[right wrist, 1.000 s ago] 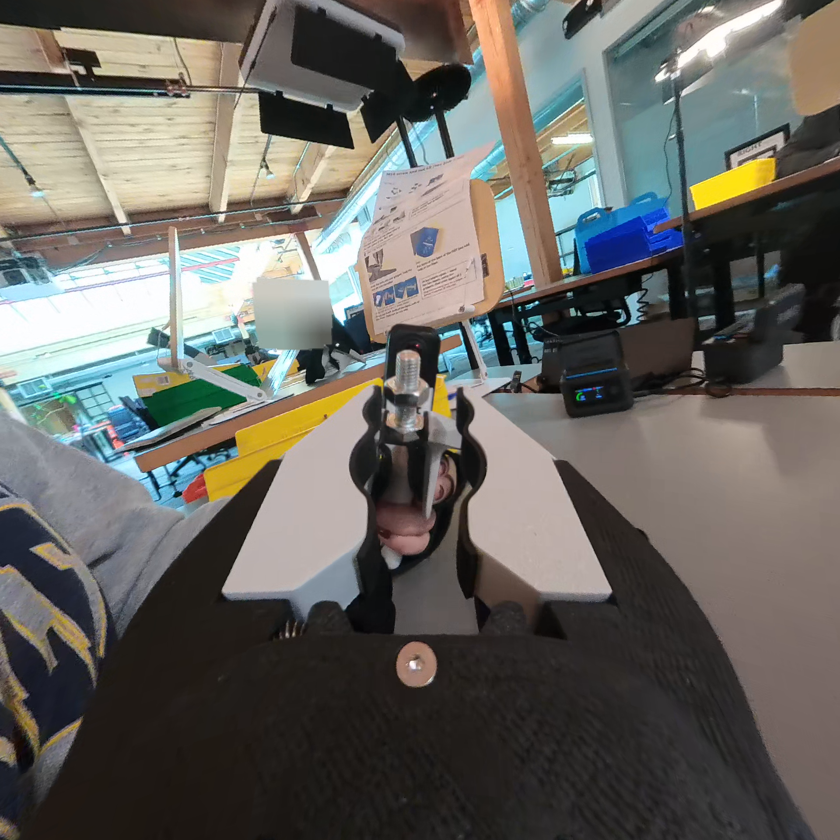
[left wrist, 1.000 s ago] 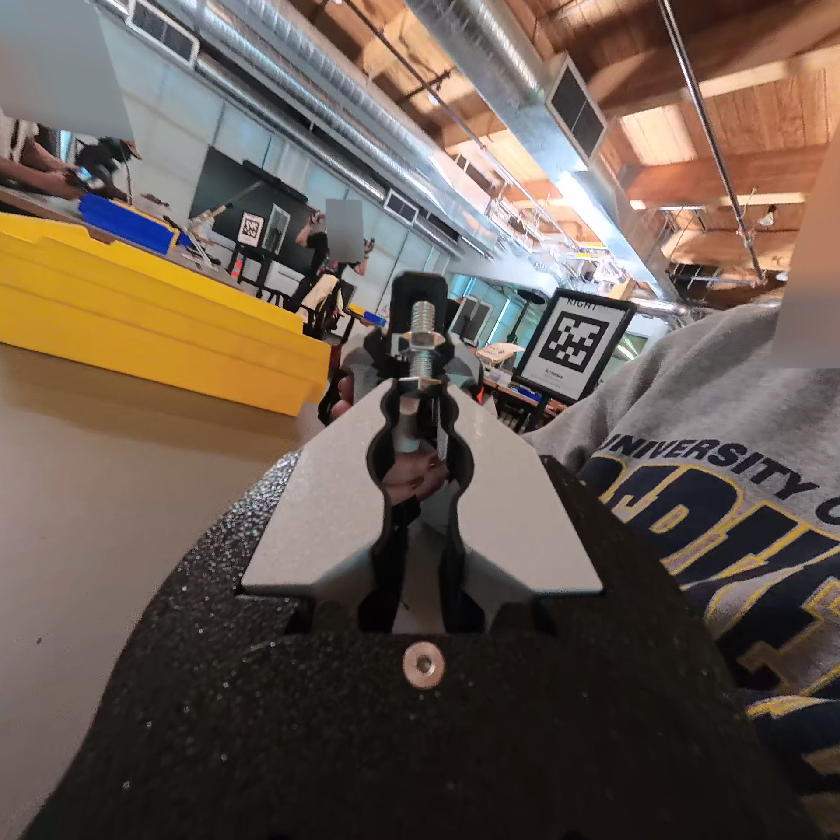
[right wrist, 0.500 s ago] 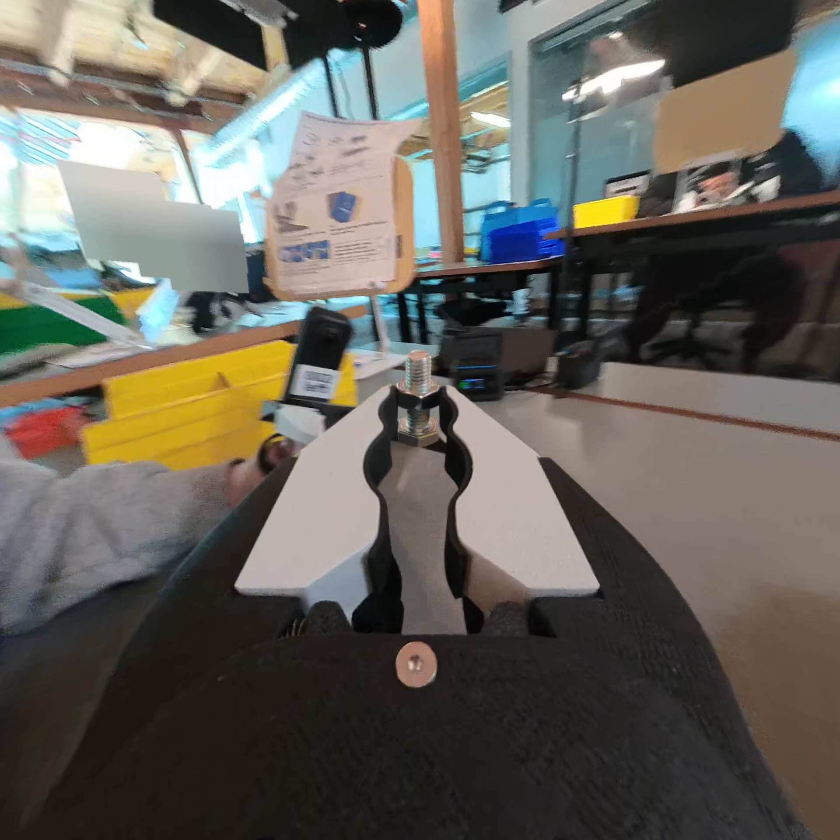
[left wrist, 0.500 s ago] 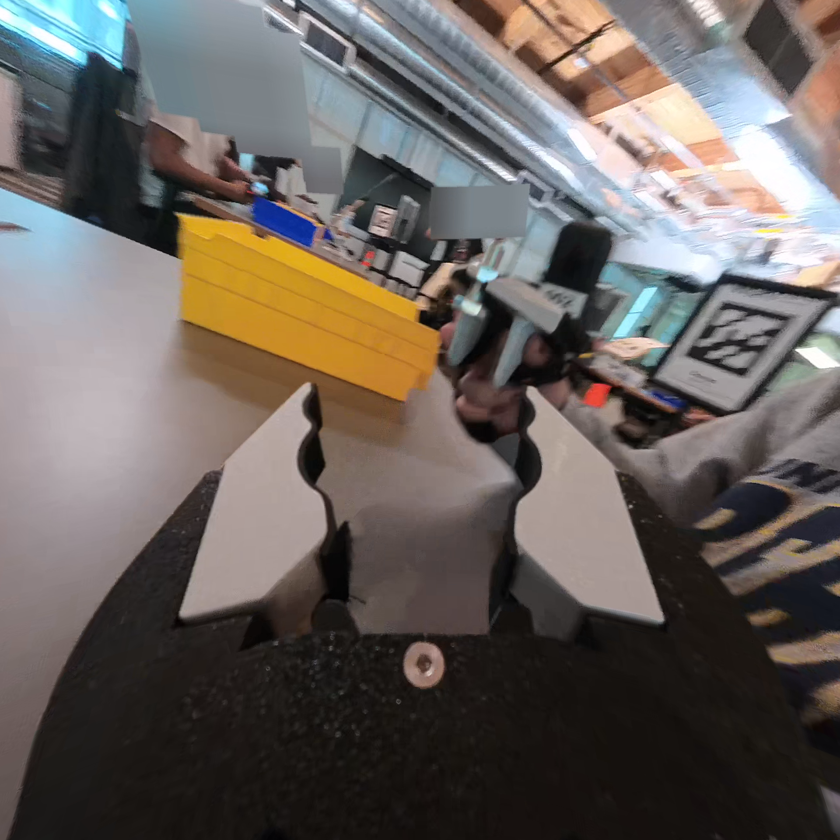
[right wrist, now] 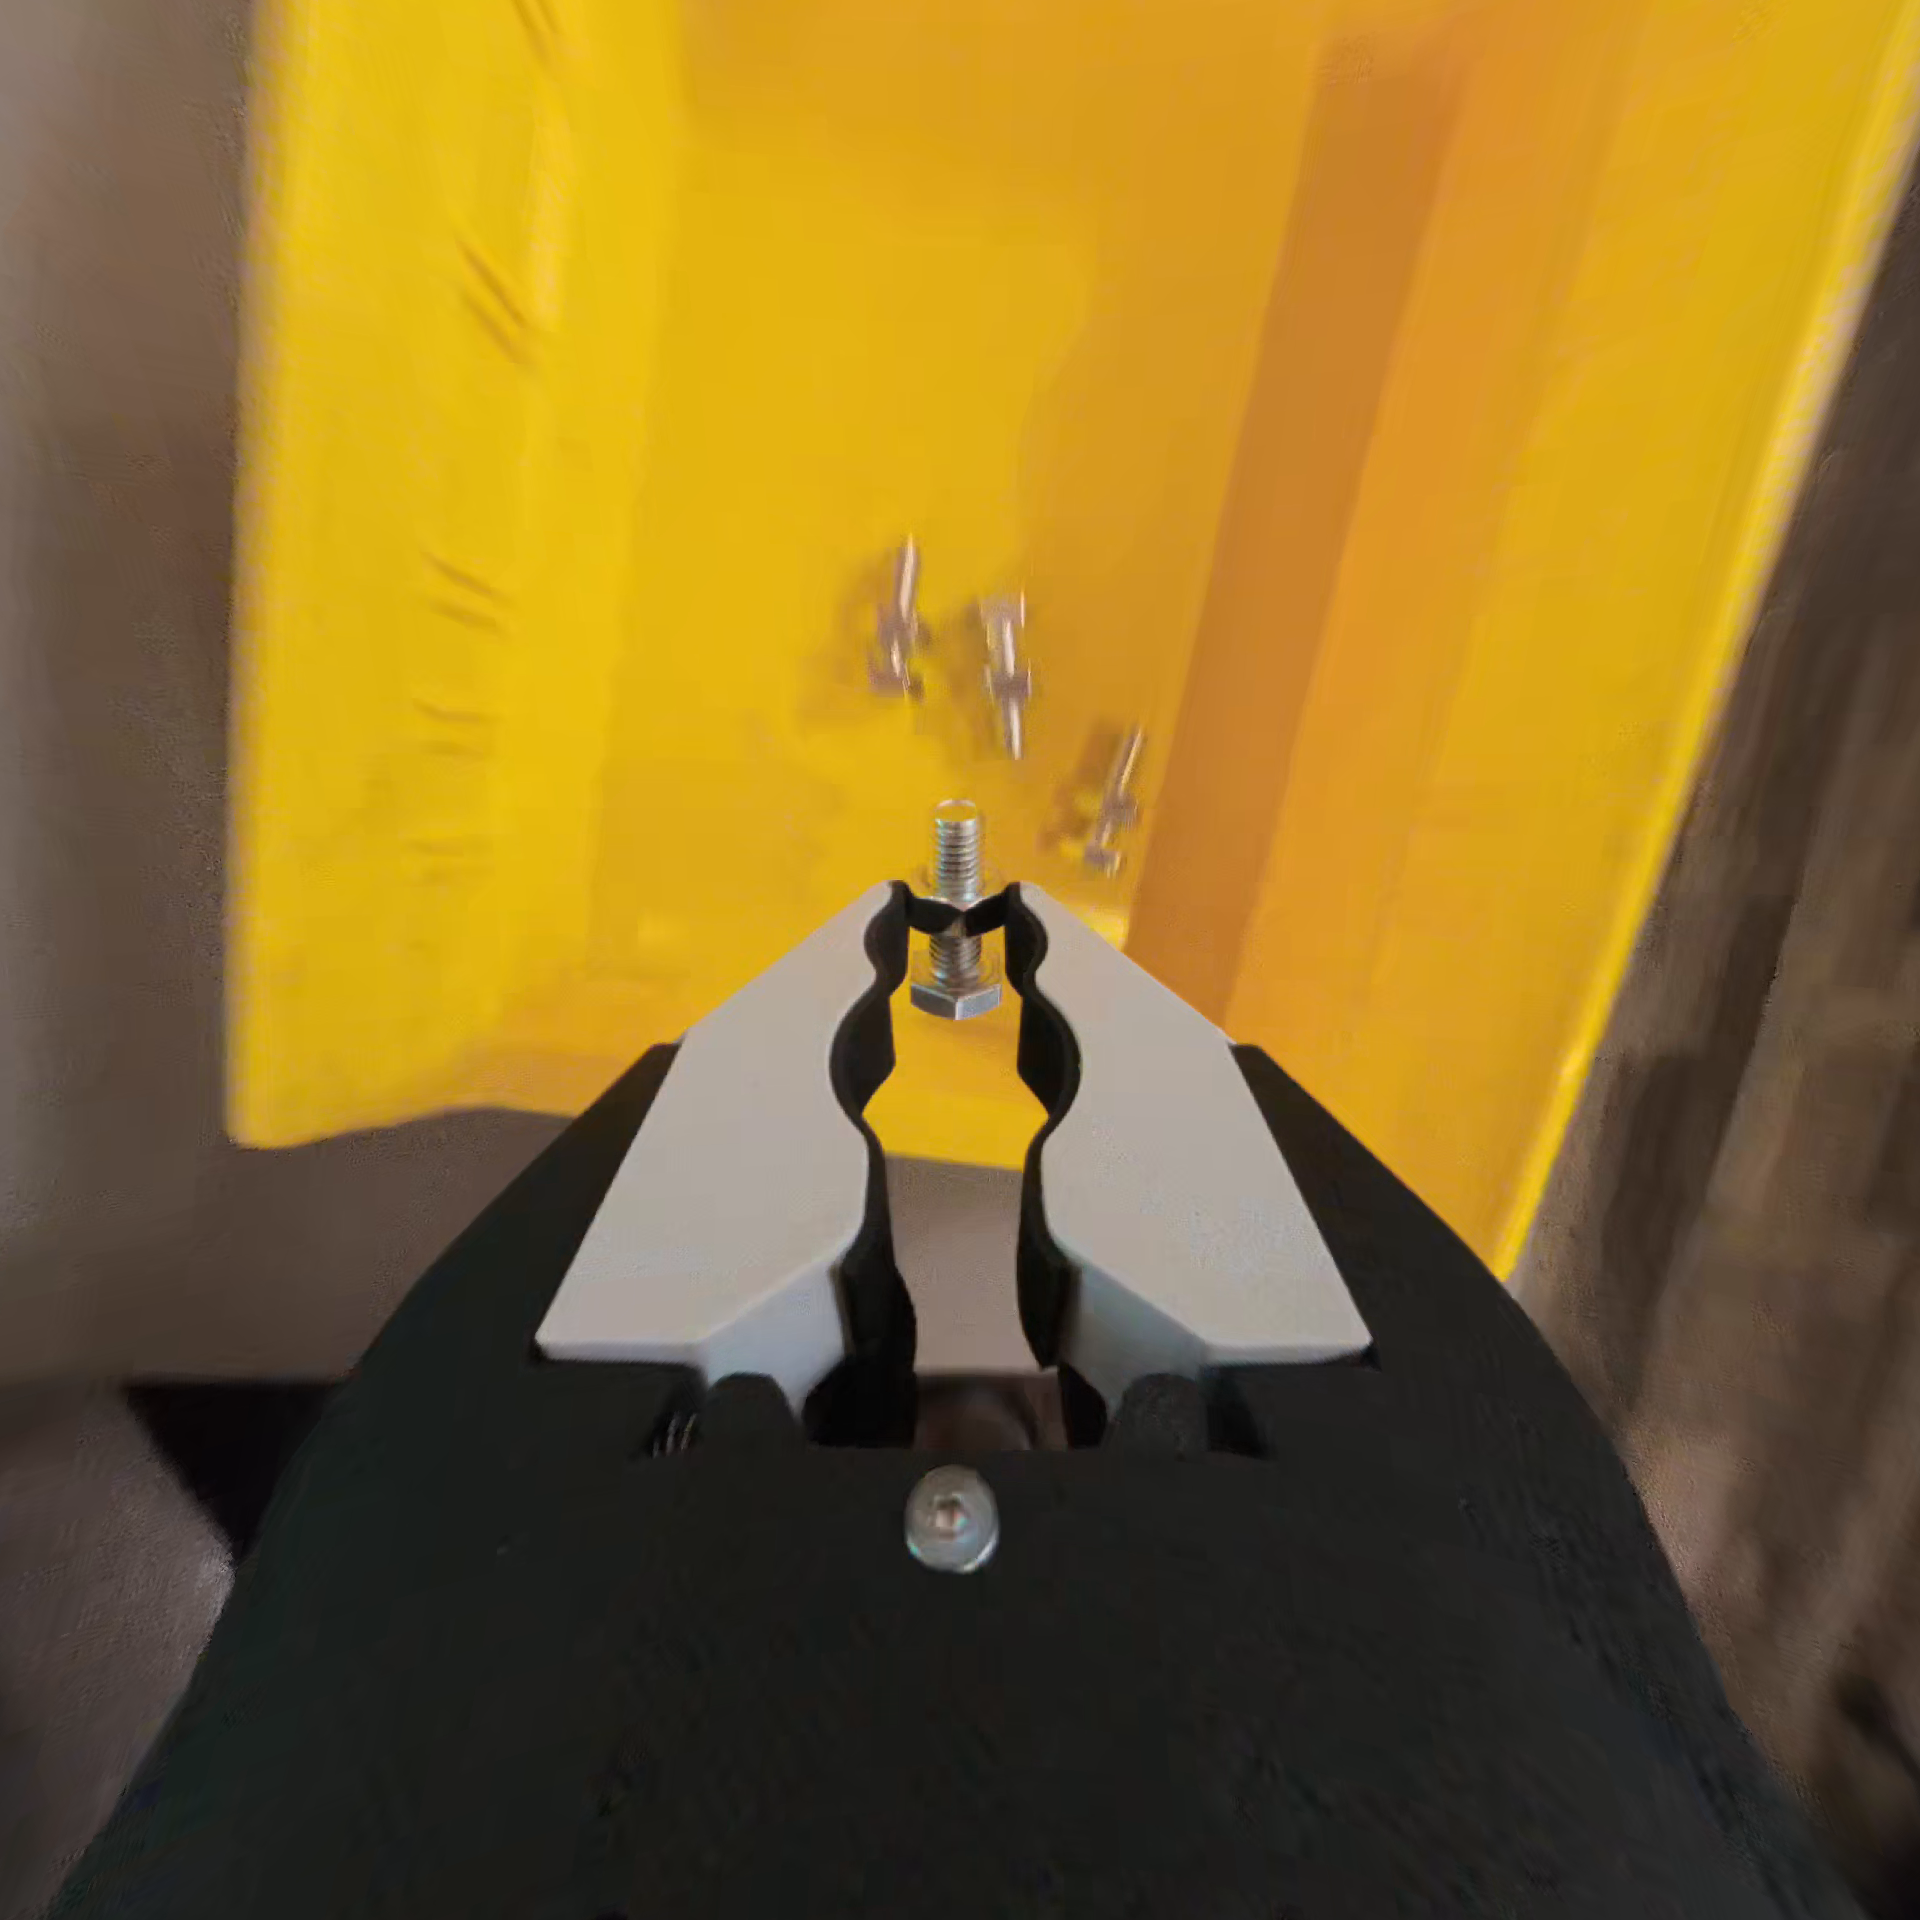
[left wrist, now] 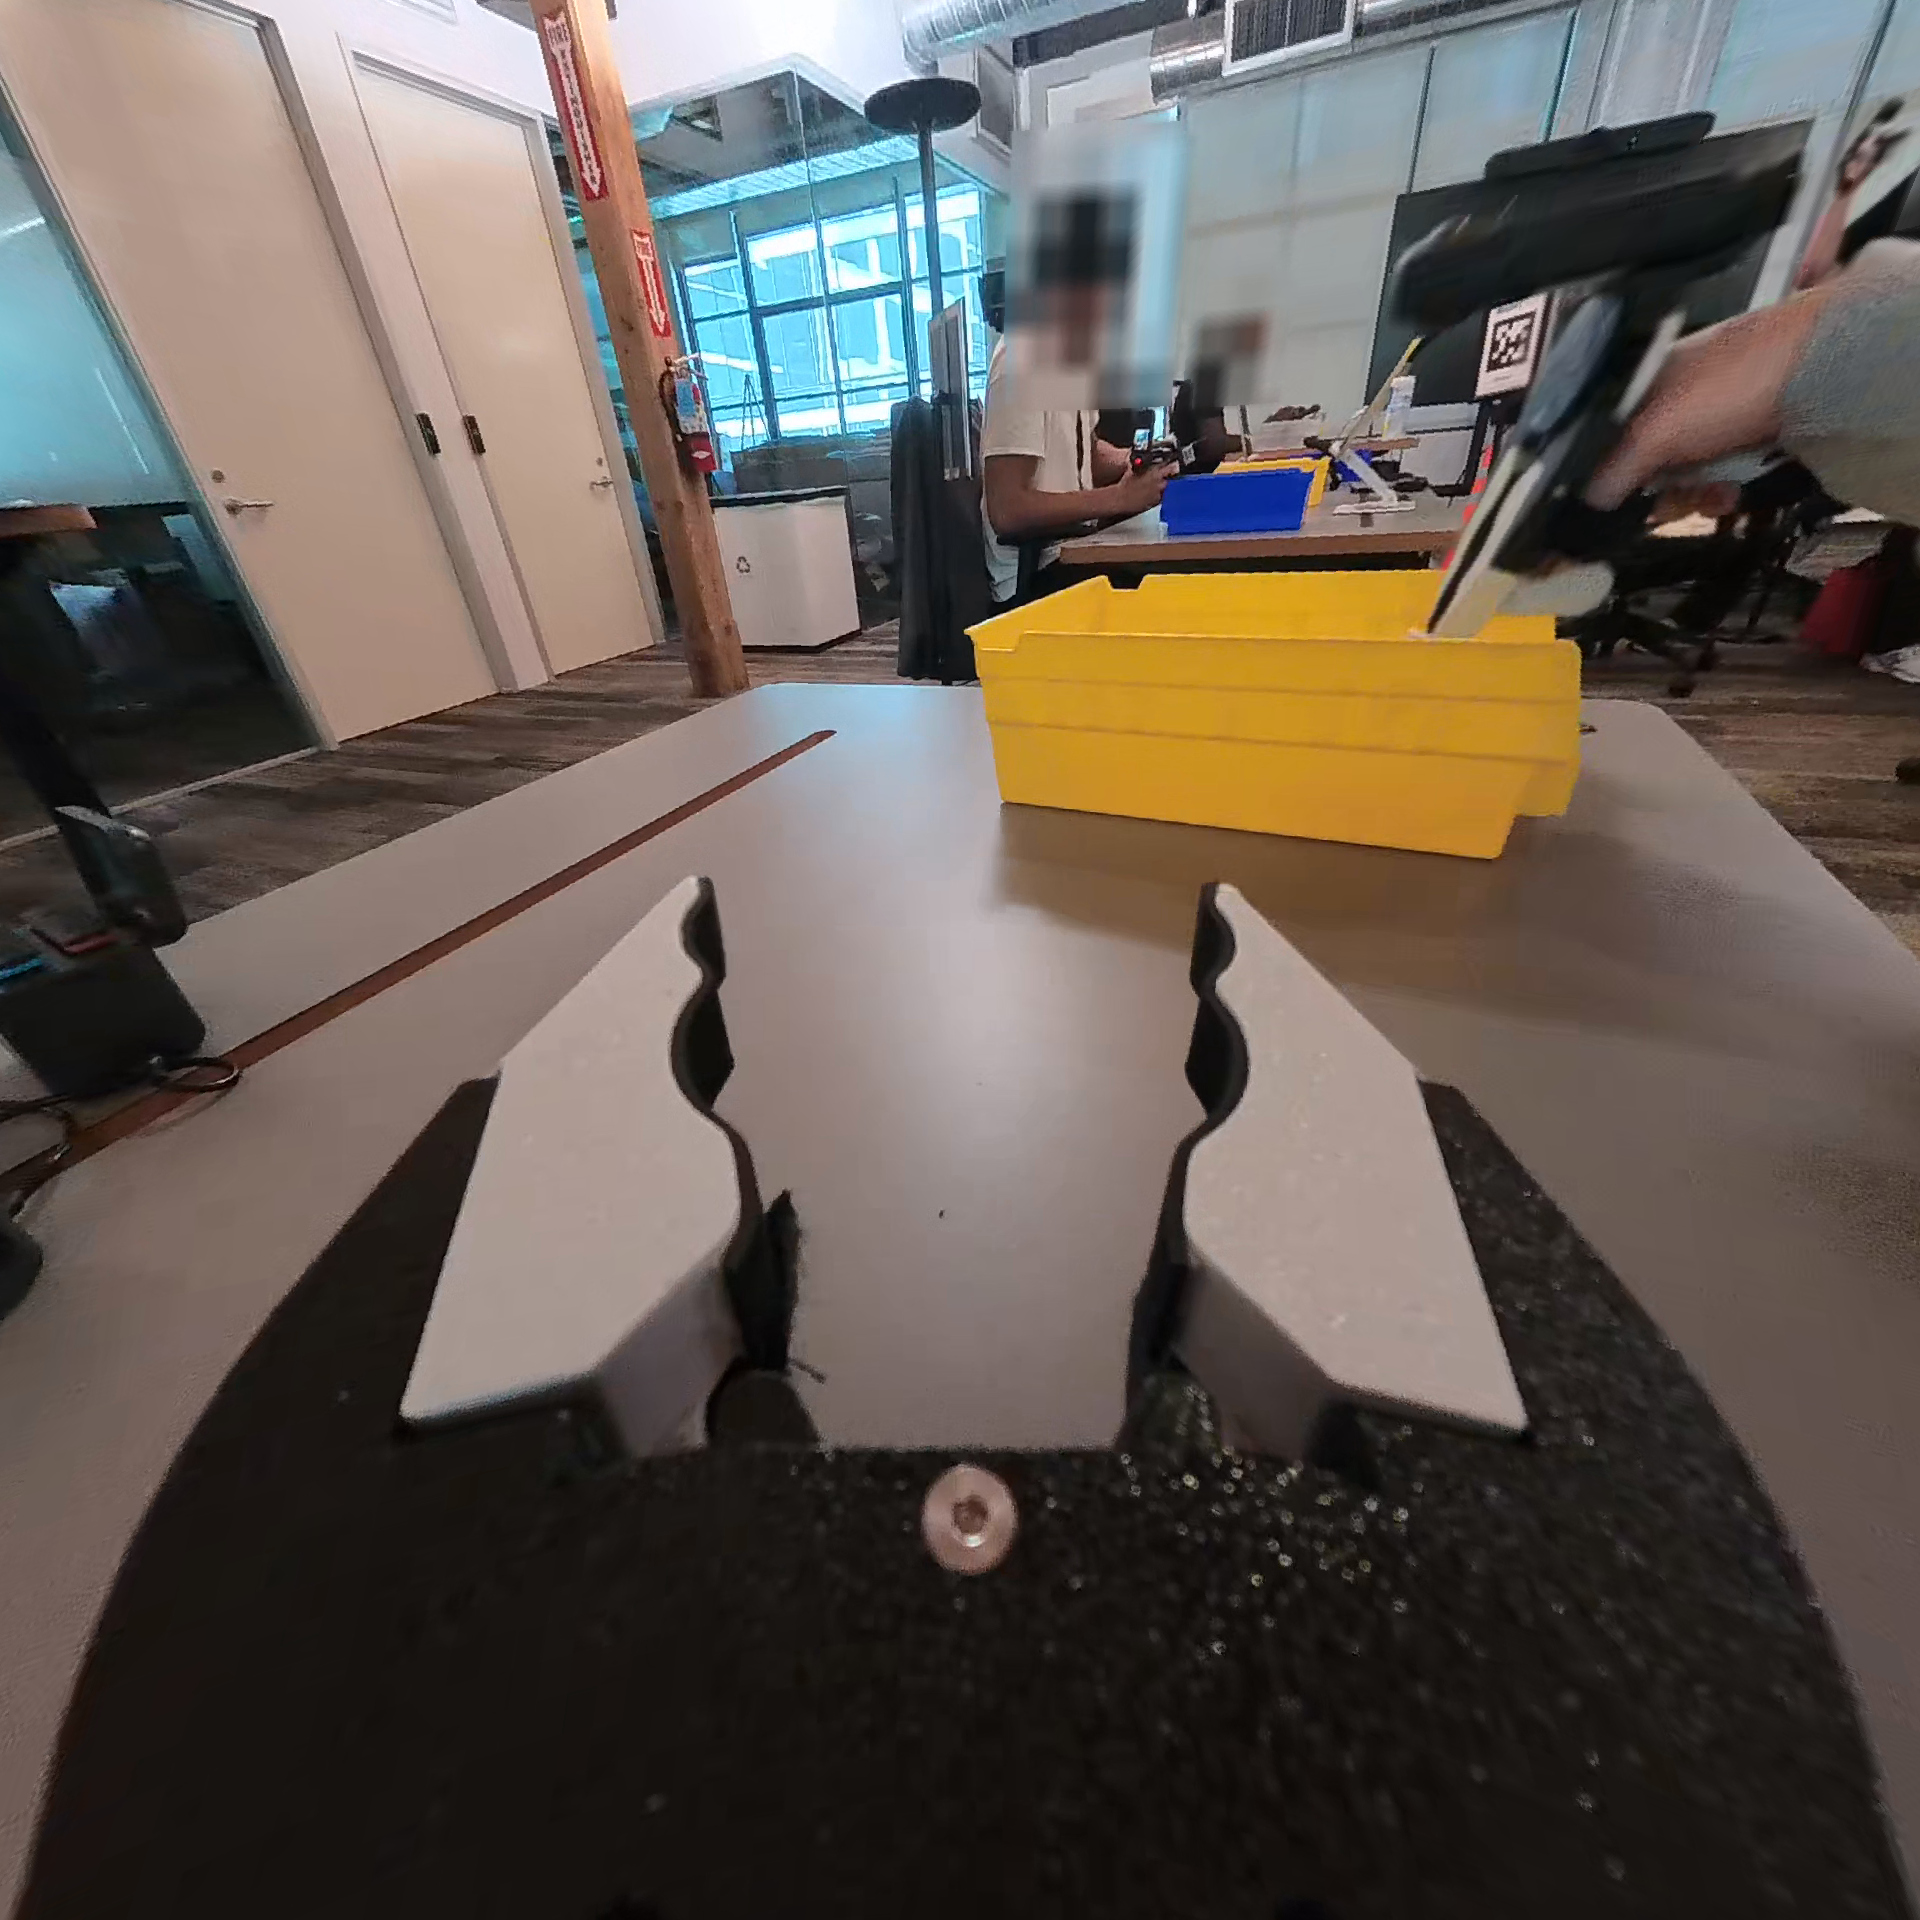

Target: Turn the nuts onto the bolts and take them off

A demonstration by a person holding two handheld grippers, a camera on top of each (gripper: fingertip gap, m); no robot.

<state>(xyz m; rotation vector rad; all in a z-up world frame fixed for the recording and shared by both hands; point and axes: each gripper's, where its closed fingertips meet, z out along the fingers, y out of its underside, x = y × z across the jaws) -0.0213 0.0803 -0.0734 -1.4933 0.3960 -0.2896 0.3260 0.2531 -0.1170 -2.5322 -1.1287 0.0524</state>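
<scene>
My right gripper (right wrist: 958, 902) is shut on a silver bolt (right wrist: 957, 860) with a nut on it, gripped at the nut by the fingertips. It hangs pointing down over the inside of the yellow bin (right wrist: 644, 520). Three more bolts with nuts (right wrist: 1000, 665) lie blurred on the bin floor below. My left gripper (left wrist: 956, 925) is open and empty, low over the grey table (left wrist: 883, 831). In the left wrist view the right gripper (left wrist: 1496, 582) dips its tips into the yellow bin (left wrist: 1268, 727) at the far right.
A black device with cables (left wrist: 94, 1018) sits at the table's left edge. A dark seam (left wrist: 540, 894) runs across the tabletop. A person sits at another table with blue bins (left wrist: 1236, 499) behind. A wooden post (left wrist: 644, 395) stands on the floor.
My left gripper let go of the bolt, opened and swung away to face the table. My right gripper kept the bolt with its nut and carried it down over the yellow bin.
</scene>
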